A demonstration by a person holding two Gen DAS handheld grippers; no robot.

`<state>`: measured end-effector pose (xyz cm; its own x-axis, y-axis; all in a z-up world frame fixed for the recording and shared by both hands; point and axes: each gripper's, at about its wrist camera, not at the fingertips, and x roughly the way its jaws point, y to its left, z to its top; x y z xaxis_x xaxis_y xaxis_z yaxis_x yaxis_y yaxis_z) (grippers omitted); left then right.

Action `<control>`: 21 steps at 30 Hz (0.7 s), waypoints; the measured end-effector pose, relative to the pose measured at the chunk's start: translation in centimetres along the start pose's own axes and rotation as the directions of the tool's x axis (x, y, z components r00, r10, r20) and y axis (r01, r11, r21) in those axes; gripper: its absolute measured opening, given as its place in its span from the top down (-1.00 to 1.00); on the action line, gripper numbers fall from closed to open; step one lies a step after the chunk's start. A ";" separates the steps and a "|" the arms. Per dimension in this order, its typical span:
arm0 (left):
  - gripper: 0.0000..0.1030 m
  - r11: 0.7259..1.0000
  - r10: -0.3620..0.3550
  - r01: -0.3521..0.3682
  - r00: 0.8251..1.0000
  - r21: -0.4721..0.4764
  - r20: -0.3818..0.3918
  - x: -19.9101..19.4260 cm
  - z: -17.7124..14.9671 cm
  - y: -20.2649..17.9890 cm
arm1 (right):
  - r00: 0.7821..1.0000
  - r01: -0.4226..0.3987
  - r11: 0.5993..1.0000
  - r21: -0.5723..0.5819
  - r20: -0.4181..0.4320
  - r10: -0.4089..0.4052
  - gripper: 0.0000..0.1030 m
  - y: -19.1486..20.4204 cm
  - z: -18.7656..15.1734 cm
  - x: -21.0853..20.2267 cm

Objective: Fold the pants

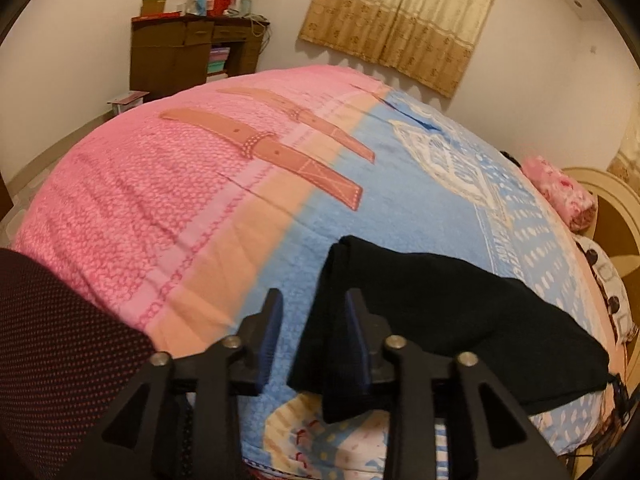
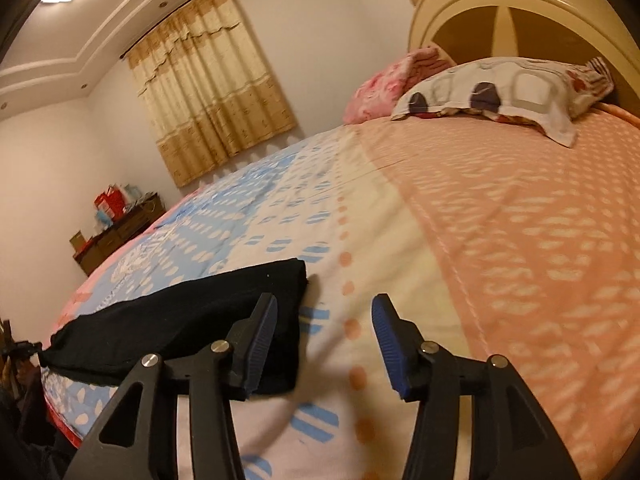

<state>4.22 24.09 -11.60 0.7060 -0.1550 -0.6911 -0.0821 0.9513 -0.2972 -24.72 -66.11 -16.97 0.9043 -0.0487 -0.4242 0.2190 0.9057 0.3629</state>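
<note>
1. One pair of black pants [image 1: 440, 300] lay on the bed.
2. One patterned blanket [image 1: 180, 208] covered it.
3. Two pillows were there: one pink [image 2: 384, 84], one white [image 2: 508, 88].
4. One curtain [image 2: 208, 88] hung.
5. One brown cabinet [image 1: 192, 52] stood.
6. Two grippers showed: left [image 1: 314, 334], right [image 2: 324, 344].

The left gripper [image 1: 314, 320] has matte black angular arms with triangular cut-outs, round silver screws at the pivots, and dark blue ribbed pads [image 1: 270, 334] on its fingers. The right gripper [image 2: 324, 334] is built the same, its blue pads [image 2: 386, 344] brighter. A dark sleeve [image 1: 60, 360] dotted with red shows beside the left one.
</note>
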 end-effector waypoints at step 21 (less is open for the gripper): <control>0.09 0.992 0.023 -0.003 0.987 0.126 -0.157 -1.2 -4.9 -4.4 | 0.809 -0.571 0.705 -0.420 -0.434 0.397 -0.07 38.9 -10.1 7.8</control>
<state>0.29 18.83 -12.66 0.5844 -0.1732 -0.7927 0.0052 0.9777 -0.2098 -12.86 -27.04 -14.49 0.6594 0.5026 -0.5592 -0.5160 0.8434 0.1495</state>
